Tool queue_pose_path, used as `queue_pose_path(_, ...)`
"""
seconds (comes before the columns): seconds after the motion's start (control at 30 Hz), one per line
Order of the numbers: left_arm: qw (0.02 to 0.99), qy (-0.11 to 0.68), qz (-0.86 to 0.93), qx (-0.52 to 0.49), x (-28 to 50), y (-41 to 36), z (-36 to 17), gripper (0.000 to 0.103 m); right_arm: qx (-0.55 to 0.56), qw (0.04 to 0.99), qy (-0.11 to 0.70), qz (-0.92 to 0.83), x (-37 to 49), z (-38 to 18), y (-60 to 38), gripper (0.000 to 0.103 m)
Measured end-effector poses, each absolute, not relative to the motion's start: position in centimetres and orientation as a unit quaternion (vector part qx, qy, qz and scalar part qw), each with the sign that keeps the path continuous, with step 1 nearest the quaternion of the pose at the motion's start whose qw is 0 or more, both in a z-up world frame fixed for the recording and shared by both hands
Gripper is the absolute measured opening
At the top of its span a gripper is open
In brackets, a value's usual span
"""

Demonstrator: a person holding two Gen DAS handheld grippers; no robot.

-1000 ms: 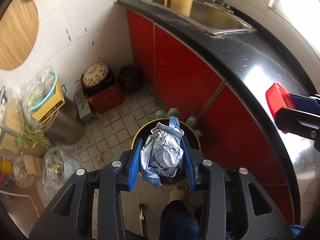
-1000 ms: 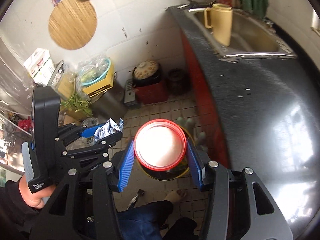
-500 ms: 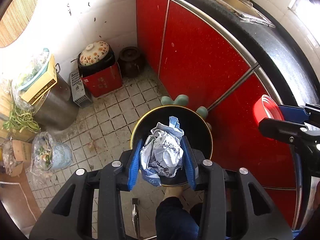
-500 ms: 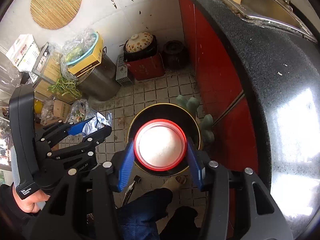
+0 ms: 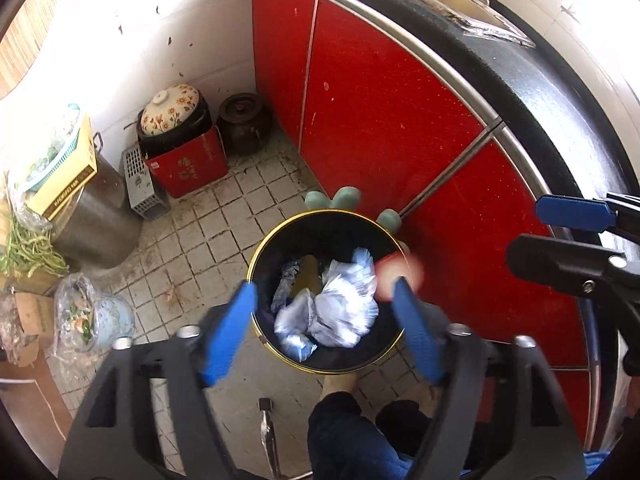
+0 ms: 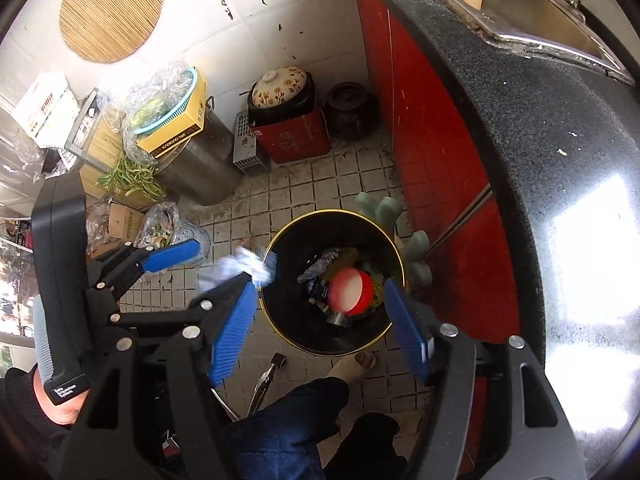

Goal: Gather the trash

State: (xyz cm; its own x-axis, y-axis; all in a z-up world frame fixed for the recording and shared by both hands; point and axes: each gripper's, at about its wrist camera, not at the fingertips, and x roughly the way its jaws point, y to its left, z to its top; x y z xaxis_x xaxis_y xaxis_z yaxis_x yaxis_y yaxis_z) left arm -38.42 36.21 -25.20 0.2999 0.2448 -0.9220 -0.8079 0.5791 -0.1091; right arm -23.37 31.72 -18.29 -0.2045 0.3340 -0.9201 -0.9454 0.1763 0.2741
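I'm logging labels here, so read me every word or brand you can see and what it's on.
"Data": first word on the black handle label; rest too small.
Yellow box: dark lettering, too blurred.
Red box: pale characters, unreadable.
White carton: red print, unreadable.

Quick tally: 2 hand-held grippers, left hand-held gripper (image 5: 324, 330) & right hand-held gripper (image 6: 320, 328), over 1 black trash bin (image 6: 280, 320) w/ gold rim. In the air: 1 crumpled paper wad (image 5: 340, 300), 1 red-rimmed lid (image 6: 350, 290). Against the wall: 1 floral-lid pot (image 6: 282, 88), 1 dark jar (image 6: 352, 110), 1 red box (image 6: 296, 138), 1 steel drum (image 6: 200, 164); cabinet doors (image 5: 380, 100) approx 3.
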Motion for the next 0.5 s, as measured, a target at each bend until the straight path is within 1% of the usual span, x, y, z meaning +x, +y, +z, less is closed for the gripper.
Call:
queue_pose_path(0.03, 0.752, 0.475, 0.351, -0.294, -38.4, 36.1, -25.0, 0.082, -0.290, 0.561, 0.524, 0.571, -23.3, -18.1, 31.6, 0.068)
queue_pose_path(0.13, 0.755, 0.472, 0.349, -0.292, -38.3, 35.8, -24.4, 0.090, -0.278, 0.566, 0.523, 0.573, -22.9, -17.0, 31.0, 0.074)
queue_pose_path(0.2, 0.757, 0.471, 0.349, -0.287, -38.2, 35.6, -23.9, 0.093, -0.270, 0.573, 0.519, 0.574, -22.5, -15.9, 30.2, 0.079)
queue_pose_path(0.23, 0.758, 0.472, 0.351, -0.283, -38.0, 35.4, -23.5, 0.094, -0.266, 0.577, 0.516, 0.574, -22.3, -15.3, 29.9, 0.080)
queue_pose_path(0.4, 0.767, 0.471, 0.342, -0.267, -36.6, 34.4, -21.0, 0.096, -0.236, 0.614, 0.500, 0.563, -19.8, -11.4, 26.4, 0.089)
queue_pose_path(0.5, 0.784, 0.467, 0.326, -0.246, -34.5, 33.3, -18.8, 0.096, -0.210, 0.654, 0.493, 0.534, -16.9, -8.9, 22.6, 0.089)
